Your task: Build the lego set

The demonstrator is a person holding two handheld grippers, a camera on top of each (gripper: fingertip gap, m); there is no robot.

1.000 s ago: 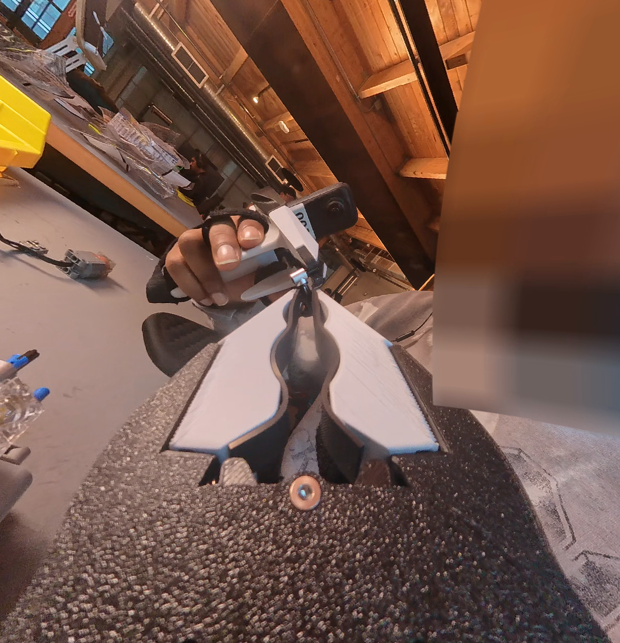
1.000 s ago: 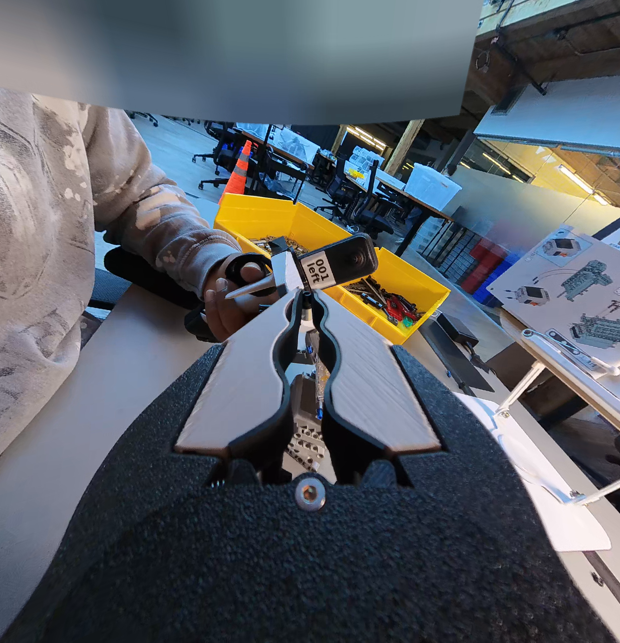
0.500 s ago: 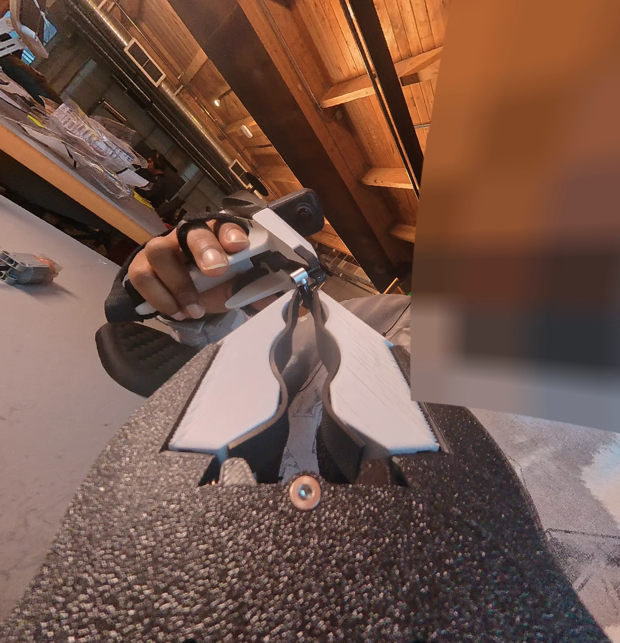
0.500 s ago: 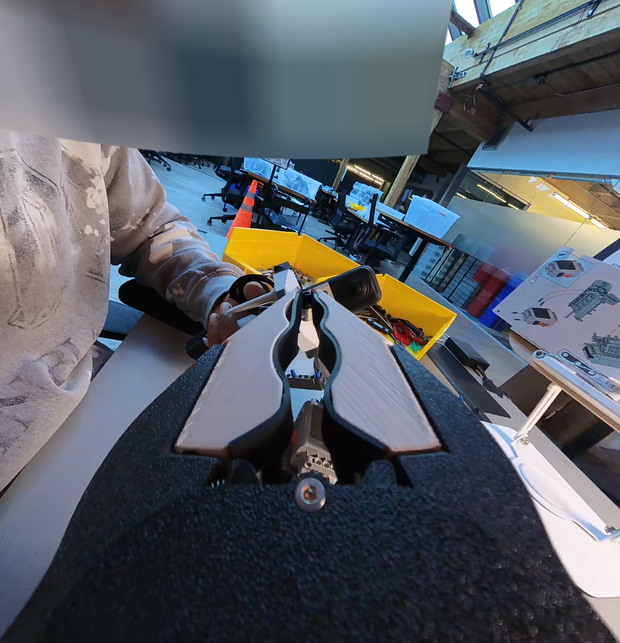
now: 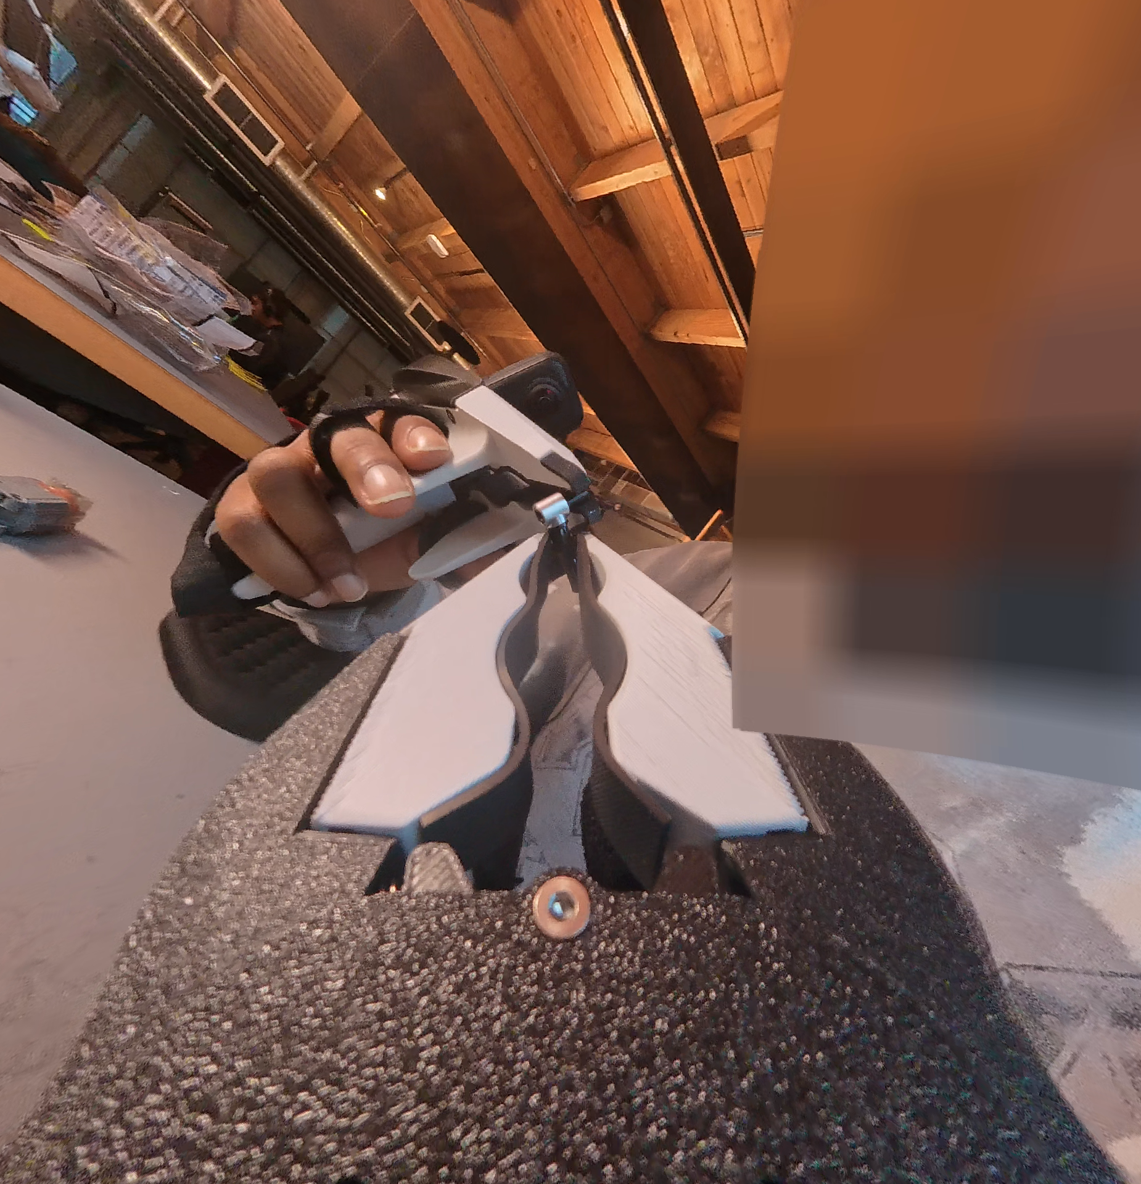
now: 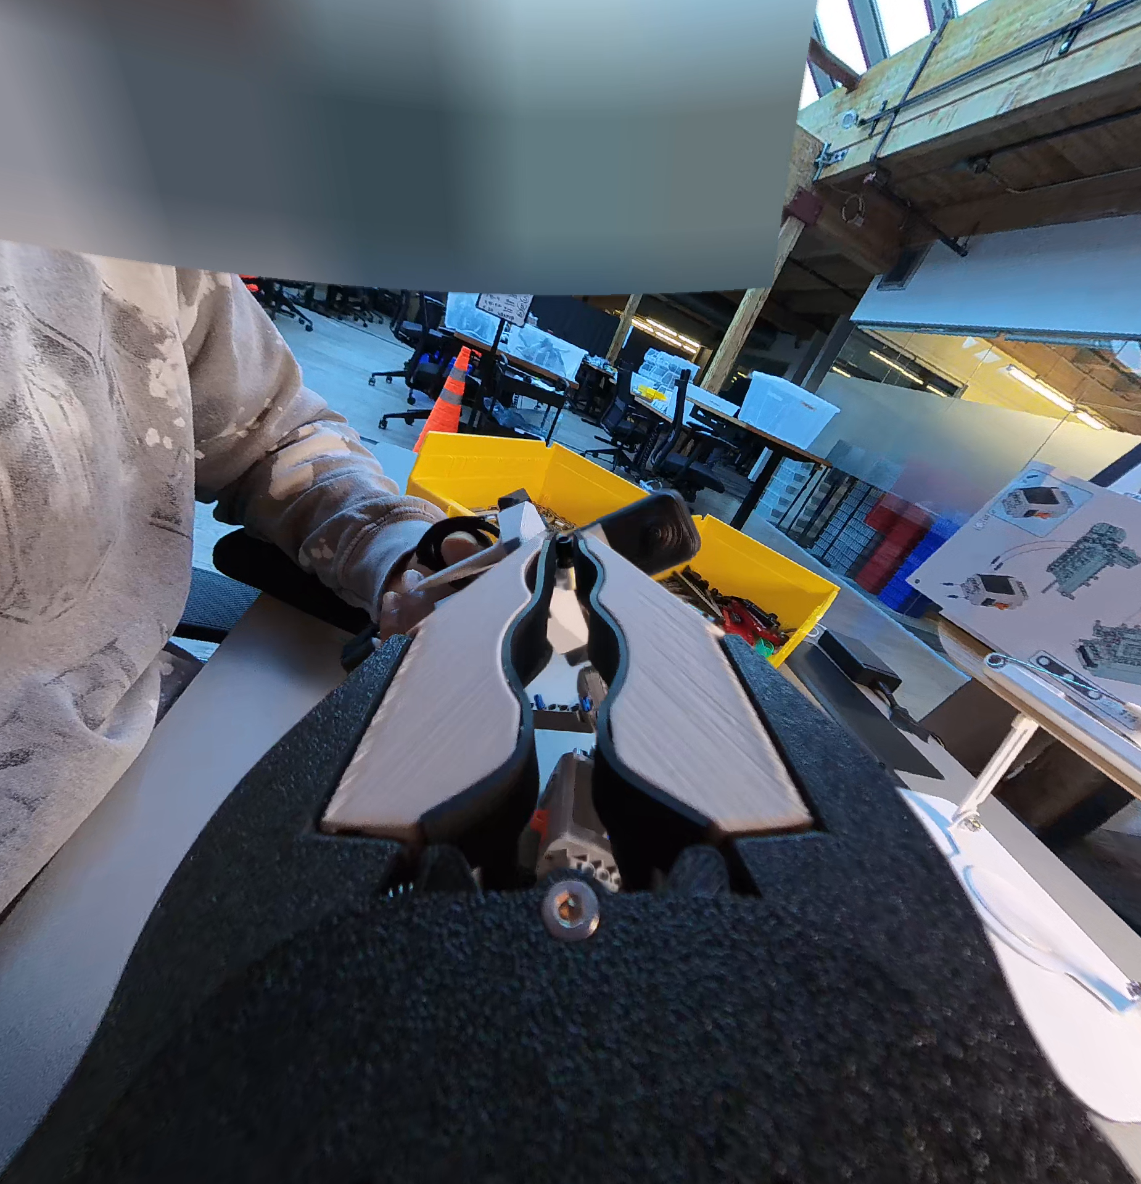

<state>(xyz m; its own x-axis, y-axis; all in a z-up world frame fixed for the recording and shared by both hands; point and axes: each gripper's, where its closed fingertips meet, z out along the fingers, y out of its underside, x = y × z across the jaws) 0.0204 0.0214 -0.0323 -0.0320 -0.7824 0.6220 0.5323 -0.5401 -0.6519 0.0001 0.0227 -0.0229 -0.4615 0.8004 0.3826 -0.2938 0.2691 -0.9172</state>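
Left gripper [image 5: 560,551] tilted further up; both grippers tip-to-tip, jaws pinching small black part [image 5: 577,512]; right gripper [image 6: 563,554].

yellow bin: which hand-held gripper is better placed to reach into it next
Right, probably. The right hand-held gripper points straight at the yellow bin, while the left hand-held gripper faces away from it. Both look shut on a small black part, so neither is free.
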